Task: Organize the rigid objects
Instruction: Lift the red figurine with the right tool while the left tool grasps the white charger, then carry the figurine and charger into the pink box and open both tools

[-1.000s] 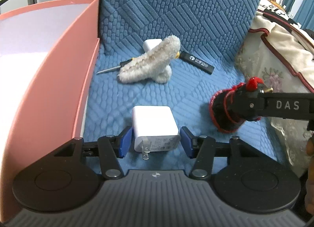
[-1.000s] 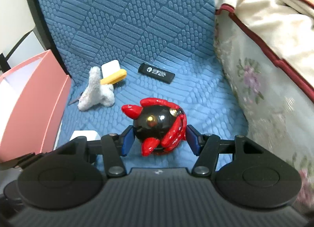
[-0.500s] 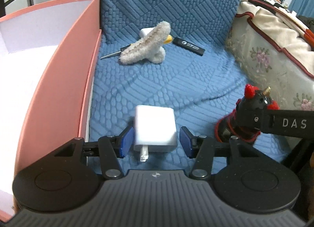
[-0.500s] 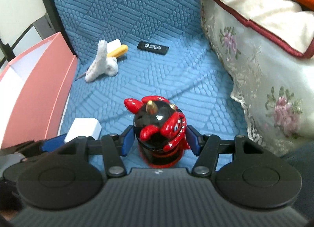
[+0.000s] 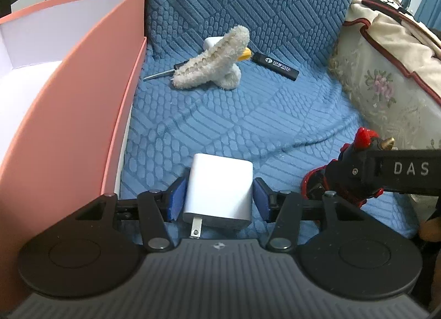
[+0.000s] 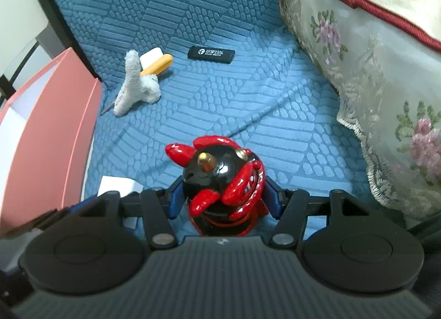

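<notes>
Now, left tool (image 5: 217, 199) pinching white charger (image 5: 220, 189), right tool (image 6: 223, 199) pinching red-black figurine (image 6: 220, 178), pink box (image 5: 91, 98) at nine o'clock, blue cushion (image 5: 248, 115) beneath.

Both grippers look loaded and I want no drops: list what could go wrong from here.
1. The white charger sits between the left hand-held gripper pads; its smooth sides could slip out.
2. The rounded, glossy red-and-black figurine in the right hand-held gripper might twist or pop free.
3. The two grippers are close together and could collide near the pink box.
</notes>
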Tool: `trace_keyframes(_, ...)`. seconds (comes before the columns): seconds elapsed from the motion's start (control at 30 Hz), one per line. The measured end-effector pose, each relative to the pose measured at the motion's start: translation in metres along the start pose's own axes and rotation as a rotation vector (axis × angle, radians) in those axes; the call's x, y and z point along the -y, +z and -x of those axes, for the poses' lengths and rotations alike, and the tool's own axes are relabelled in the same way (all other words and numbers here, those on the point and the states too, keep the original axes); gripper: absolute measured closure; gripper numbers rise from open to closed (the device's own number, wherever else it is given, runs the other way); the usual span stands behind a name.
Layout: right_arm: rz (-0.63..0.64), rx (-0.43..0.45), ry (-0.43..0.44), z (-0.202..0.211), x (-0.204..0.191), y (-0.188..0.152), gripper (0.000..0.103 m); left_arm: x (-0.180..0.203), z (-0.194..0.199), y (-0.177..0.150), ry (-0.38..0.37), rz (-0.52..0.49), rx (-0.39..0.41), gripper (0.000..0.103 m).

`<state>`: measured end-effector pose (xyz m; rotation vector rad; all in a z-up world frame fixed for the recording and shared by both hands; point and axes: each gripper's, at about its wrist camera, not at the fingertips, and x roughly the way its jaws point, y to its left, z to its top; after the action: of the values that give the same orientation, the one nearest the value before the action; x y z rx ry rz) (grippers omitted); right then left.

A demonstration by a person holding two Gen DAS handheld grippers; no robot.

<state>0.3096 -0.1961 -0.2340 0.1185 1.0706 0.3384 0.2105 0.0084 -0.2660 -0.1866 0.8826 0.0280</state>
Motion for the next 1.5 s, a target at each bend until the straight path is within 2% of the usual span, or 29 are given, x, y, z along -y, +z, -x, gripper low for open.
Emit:
trace_keyframes(0.33, 0.080, 0.058, -0.007, 0.013, -0.012, -0.002, 0.042, -0.004, 0.012, 0.003, -0.032, 0.033, 0.014, 0.046)
trace_keyframes(0.7, 0.094, 0.104, -0.026, 0.050, -0.010, 0.006, 0.042, -0.003, 0.054, 0.024, -0.103, 0.068, 0.039, 0.046)
trace_keyframes(1.0, 0.142, 0.132, 0.016, 0.083, -0.020, 0.002, 0.042, -0.012, 0.095, 0.042, -0.122, 0.085, 0.060, 0.046)
trace_keyframes(1.5, 0.227, 0.246, 0.128, 0.137, -0.075, 0.031, 0.042, -0.051, 0.164, 0.085, -0.129, 0.118, 0.150, 0.046)
